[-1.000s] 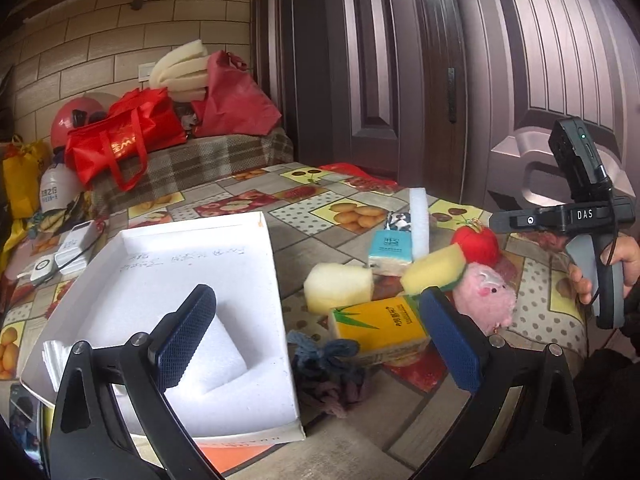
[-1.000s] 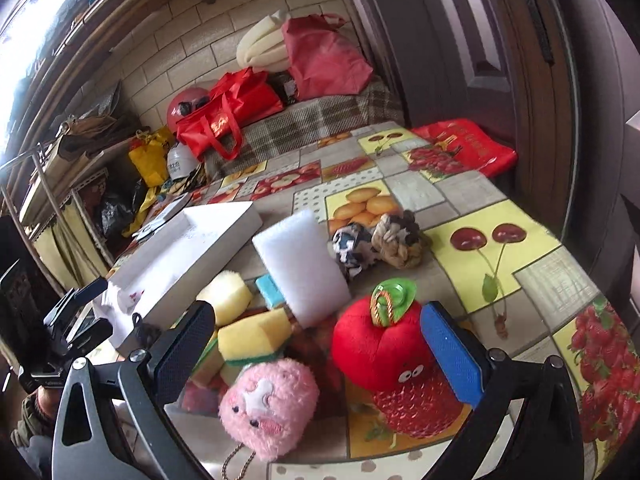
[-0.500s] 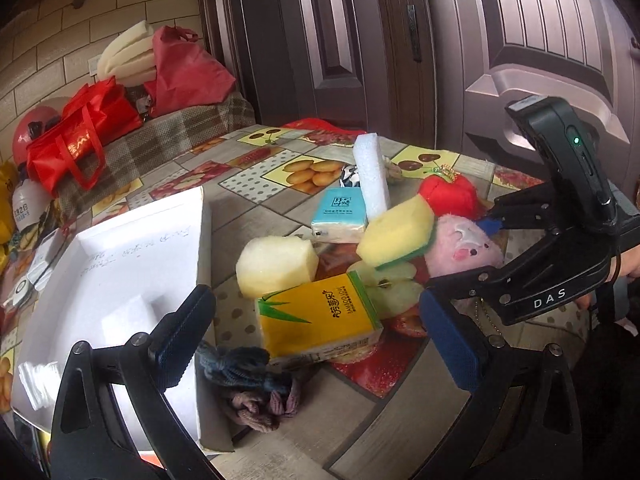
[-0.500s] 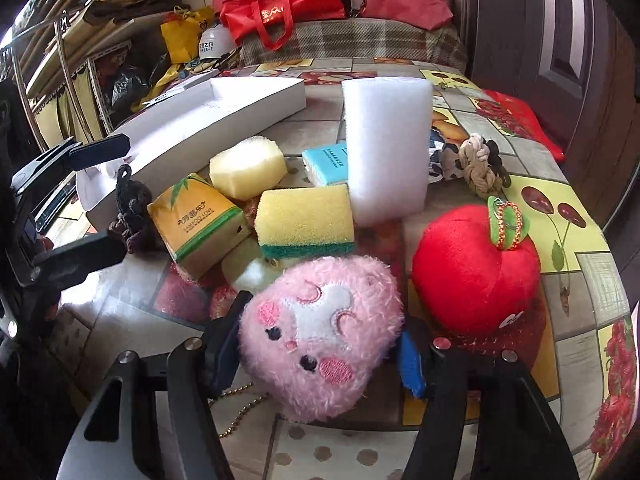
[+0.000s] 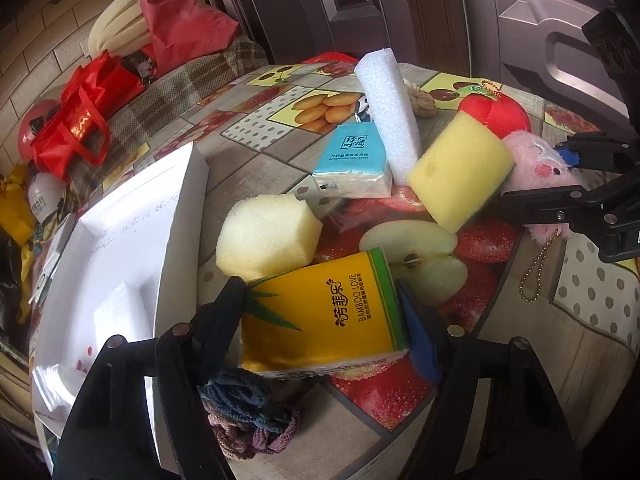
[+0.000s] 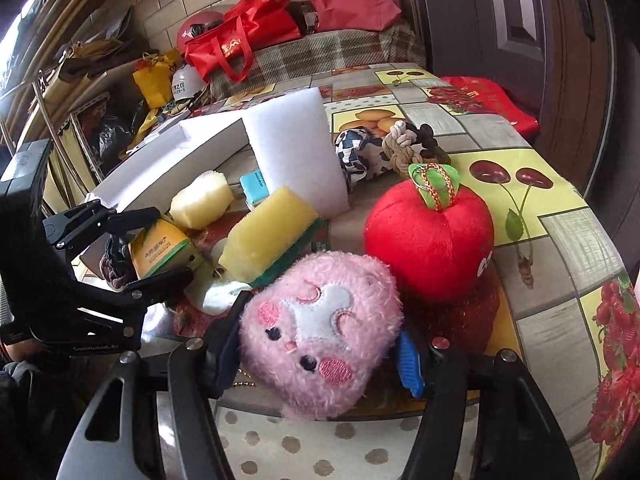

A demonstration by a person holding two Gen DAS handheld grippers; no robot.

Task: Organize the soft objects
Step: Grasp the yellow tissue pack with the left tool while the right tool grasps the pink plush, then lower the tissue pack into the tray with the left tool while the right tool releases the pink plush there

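Now that both jaws have closed since a moment ago, my left gripper (image 5: pixel 320 316) pinches the tissue pack (image 5: pixel 320 312) and my right gripper (image 6: pixel 316 348) the pink plush (image 6: pixel 320 340), ready for the white tray (image 5: pixel 132 240).

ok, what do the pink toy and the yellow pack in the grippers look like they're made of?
Pink toy: plush, fuzzy fabric pile, stitched face patches; stuffing presumably soft. Held between the right gripper fingers.
Yellow pack: glossy printed plastic film, light glare; looks like a soft tissue pack, contents unseen. Left gripper fingers sit against both of its sides.
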